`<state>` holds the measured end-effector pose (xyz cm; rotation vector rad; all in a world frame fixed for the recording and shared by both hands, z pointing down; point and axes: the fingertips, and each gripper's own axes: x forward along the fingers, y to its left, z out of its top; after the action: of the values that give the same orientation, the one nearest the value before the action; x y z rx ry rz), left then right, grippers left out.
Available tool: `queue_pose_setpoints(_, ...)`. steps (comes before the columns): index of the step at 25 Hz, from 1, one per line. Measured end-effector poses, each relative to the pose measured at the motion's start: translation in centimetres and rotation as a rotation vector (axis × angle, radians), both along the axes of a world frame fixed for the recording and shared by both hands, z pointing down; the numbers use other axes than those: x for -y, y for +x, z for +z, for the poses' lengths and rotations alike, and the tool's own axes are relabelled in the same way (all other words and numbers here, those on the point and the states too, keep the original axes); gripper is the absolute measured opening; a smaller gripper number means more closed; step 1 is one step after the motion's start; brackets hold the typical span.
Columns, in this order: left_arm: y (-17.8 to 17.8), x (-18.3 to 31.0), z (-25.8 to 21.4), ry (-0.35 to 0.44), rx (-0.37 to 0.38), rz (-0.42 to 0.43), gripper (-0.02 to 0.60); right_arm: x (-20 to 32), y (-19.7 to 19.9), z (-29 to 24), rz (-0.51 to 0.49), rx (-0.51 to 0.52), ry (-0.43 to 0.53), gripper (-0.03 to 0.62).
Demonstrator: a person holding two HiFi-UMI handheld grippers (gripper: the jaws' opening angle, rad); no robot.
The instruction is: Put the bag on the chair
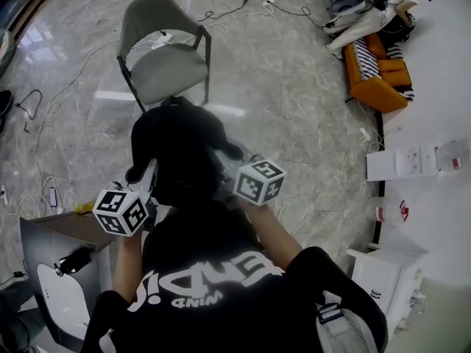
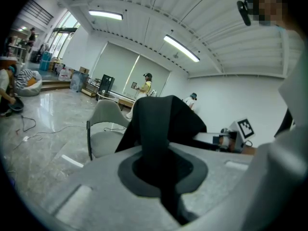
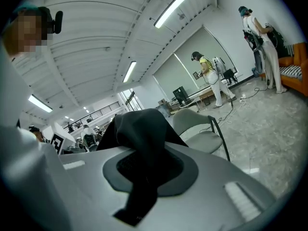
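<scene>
Head view: left gripper [image 1: 147, 184], right gripper [image 1: 225, 169] jaws both pinching black bag [image 1: 180, 149], chair [image 1: 163, 66] beyond.

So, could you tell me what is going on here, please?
A person holds a black bag up off the floor, one strip of it clamped in the left tongs and another in the right tongs. The grey chair stands ahead of them; the bag is not on it yet.
</scene>
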<state>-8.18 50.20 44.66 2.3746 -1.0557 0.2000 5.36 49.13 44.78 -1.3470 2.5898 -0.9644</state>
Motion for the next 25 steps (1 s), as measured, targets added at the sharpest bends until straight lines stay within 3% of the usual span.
queue_pose_setpoints(11,-0.4,8.9,1.6,-0.020,0.001,-0.046,0.014,9.3,-0.6,1.7,-0.045,0.027,-0.020,0.052)
queue_pose_setpoints(25,1.3,24.9,-0.3,-0.035,0.012,-0.122,0.014,25.7,0.8,0.0,-0.128,0.044,-0.038,0.052)
